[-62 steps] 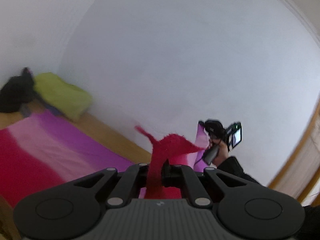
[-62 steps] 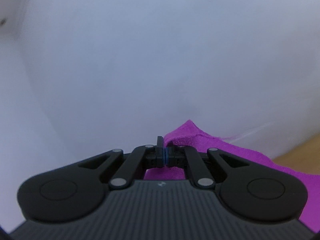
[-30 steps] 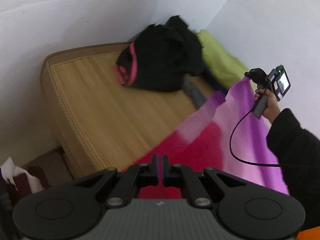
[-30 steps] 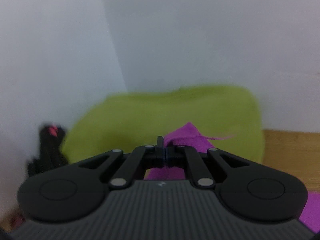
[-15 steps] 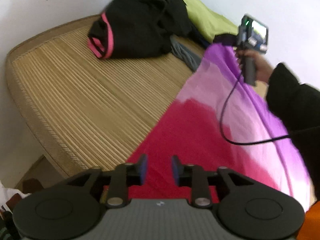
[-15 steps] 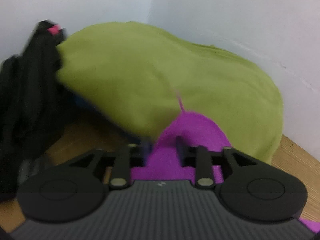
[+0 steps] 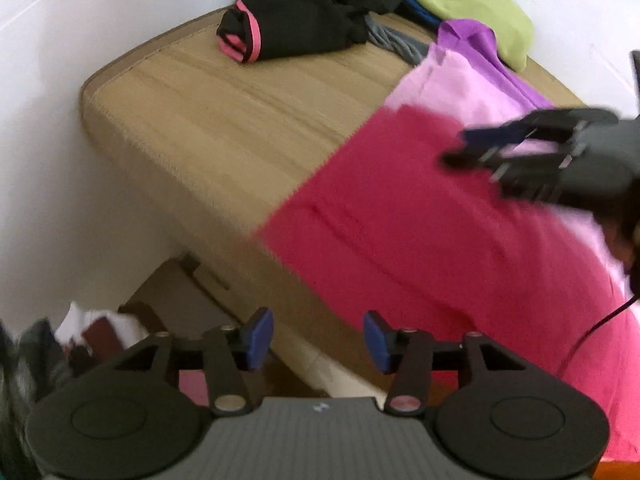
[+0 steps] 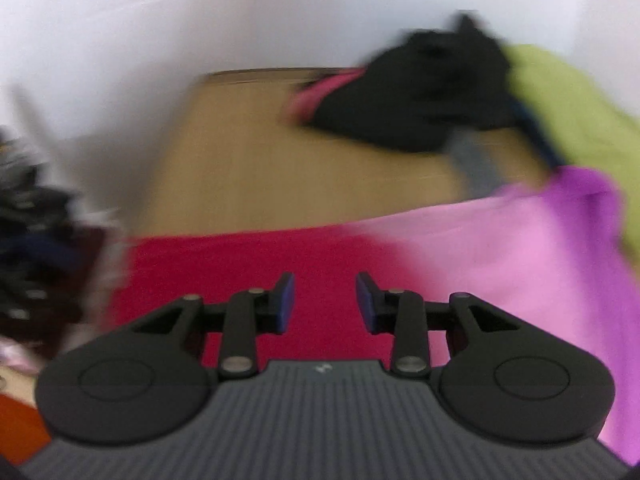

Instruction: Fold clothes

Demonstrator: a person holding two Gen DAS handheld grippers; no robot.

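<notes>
Left tongs (image 7: 318,338) opening, empty; right tongs (image 8: 325,302) apart, empty.

a bed (image 7: 208,120) with a woven bamboo mat on top fills the middle of both views, its rounded corner set close into plain white walls (image 7: 60,100) that meet behind it. below the bed's edge, in the left wrist view, a strip of brown floor (image 7: 168,292) shows, with a blurred heap of dark and white stuff (image 7: 80,332) lying on it. the light is soft and even, and the right wrist view is smeared, so the wall (image 8: 200,12) there reads only as a pale blank.
</notes>
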